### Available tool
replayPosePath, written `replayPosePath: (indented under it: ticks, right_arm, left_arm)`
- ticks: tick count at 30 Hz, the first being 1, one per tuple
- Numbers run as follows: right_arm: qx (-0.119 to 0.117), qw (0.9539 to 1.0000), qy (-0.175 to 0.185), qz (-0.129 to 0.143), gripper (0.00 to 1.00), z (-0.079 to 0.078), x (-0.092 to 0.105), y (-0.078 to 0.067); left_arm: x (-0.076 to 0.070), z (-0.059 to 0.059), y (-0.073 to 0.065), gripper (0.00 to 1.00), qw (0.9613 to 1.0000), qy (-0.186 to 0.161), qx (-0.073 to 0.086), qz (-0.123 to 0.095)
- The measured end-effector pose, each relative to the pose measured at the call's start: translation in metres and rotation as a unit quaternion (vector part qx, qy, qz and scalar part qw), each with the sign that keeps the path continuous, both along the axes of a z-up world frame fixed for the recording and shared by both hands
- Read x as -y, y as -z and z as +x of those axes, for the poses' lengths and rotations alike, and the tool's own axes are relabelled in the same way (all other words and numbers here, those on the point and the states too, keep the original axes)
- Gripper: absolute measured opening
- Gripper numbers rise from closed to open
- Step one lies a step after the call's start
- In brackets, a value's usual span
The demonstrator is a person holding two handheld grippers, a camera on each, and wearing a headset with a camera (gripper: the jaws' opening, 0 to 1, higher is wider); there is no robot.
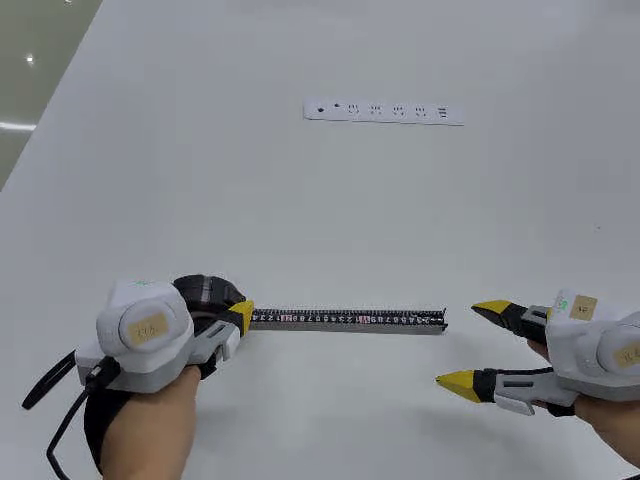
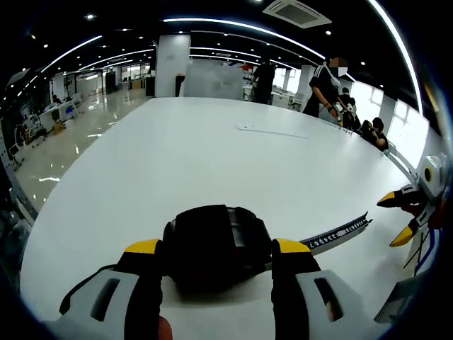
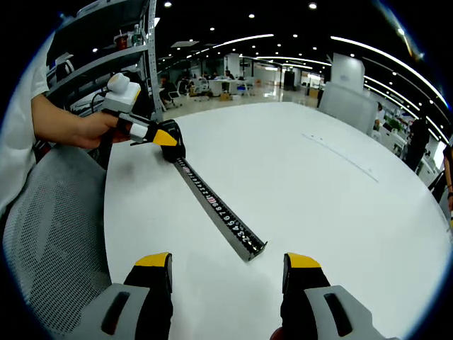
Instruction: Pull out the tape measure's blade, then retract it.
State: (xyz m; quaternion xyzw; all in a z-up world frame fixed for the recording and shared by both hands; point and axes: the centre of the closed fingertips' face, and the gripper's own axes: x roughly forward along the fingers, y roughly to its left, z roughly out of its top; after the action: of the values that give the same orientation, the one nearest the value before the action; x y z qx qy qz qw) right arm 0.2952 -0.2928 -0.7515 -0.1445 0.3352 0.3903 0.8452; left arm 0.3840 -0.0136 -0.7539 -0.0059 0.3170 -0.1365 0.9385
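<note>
Seen from the head view, a person works two tools over a broad white tabletop (image 1: 330, 210). The left hand-held gripper (image 1: 228, 308) is clamped on a black round-cased tape measure (image 1: 208, 293), which sits on the tabletop at the near left. The left gripper view shows a yellow-tipped jaw pressed against each side of the case.

A grey numbered metal blade (image 1: 345, 319) runs out of the case and lies flat along the tabletop toward the right. Its hooked end is free.

The right hand-held gripper (image 1: 472, 343) is released, with its jaws spread wide and nothing between them. It is near the blade's end but apart from it. In the right gripper view, the hooked end lies just ahead of the gap between the two open jaws, and the blade stretches away toward the case held at the far left.

A long white power strip (image 1: 382, 111) lies flat farther back on the tabletop, well apart from the tape measure and both tools.
</note>
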Motion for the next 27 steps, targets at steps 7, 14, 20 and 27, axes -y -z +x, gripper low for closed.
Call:
replayPosePath:
  ticks: [7,14,20,27]
  right_arm:
    - [-0.001,0.9998,-0.018,-0.01,0.58,0.007,0.001,0.003]
    - [-0.007,0.9996,-0.028,-0.007,0.53,0.012,0.0,0.006]
    - [-0.013,0.9991,-0.038,-0.017,0.48,0.014,0.001,0.012]
    - [-0.017,0.9977,-0.059,-0.028,0.42,0.023,0.0,0.02]
  left_arm:
    - [0.0,0.001,0.001,0.59,0.9999,-0.009,-0.002,-0.008]
    - [0.001,0.002,0.002,0.59,0.9999,-0.007,-0.003,-0.012]
    - [0.0,0.002,0.003,0.58,0.9999,-0.006,-0.002,-0.009]
    - [0.0,0.002,0.003,0.58,0.9999,-0.006,-0.002,-0.009]
